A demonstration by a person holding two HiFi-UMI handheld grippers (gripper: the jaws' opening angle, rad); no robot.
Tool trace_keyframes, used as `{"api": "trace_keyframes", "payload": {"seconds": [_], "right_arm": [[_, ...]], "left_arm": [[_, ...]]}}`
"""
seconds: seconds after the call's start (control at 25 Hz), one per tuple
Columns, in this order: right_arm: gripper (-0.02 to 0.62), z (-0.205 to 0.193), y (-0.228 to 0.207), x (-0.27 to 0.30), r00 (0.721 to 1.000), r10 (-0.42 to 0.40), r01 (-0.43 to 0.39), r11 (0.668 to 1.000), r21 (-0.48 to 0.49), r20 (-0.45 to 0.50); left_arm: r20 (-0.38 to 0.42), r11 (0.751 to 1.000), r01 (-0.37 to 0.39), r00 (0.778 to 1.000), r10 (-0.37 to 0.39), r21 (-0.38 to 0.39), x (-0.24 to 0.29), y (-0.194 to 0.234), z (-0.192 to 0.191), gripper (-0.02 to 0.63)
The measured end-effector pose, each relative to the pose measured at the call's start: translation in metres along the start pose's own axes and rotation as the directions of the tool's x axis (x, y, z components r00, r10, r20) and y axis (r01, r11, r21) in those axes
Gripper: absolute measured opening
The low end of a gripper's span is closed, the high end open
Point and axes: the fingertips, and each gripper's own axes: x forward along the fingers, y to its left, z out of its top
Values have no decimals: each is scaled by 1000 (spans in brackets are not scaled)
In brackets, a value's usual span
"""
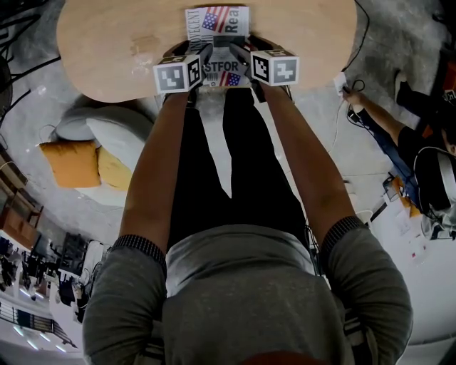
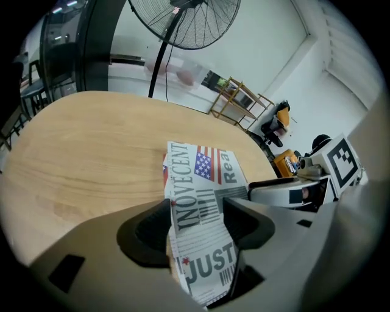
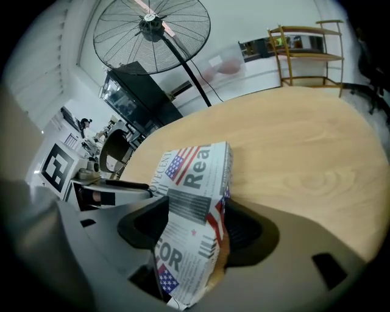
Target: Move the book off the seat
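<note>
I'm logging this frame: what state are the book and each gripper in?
book: closed, cover up, lying on the table.
left gripper: shut on the book's near end.
right gripper: jaws around the book's near end; I cannot tell whether they press on it.

Both my arms reach straight ahead, left arm (image 1: 151, 178) and right arm (image 1: 308, 171) roughly parallel, forearms bare. My left gripper (image 2: 198, 222) and right gripper (image 3: 195, 225) sit close side by side, tips angled slightly toward each other. Each has its jaws pressed on the near edge of the book (image 1: 217, 21), one pad on either side.
</note>
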Motion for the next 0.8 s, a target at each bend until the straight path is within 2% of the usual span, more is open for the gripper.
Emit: {"api": "trace_keyframes", "payload": {"seconds": [0.16,0.32,0.6,0.8], "right_arm": [[301,8,7,-17,999,-13,13,1000,-16,31],[293,19,30,-44,998,1,2,999,-52,58],[287,37,100,-105,992,66,-49,988,-147,110],[290,51,140,-149,981,102,-80,988,-135,163]], "left_arm": [[12,999,-12,1000,11,49,-14,0,9,295],[41,996,13,999,-17,85,-49,-16,29,295],[110,985,46,992,-65,169,-139,-41,52,295],[166,980,68,981,-99,188,-203,-54,71,295]]}}
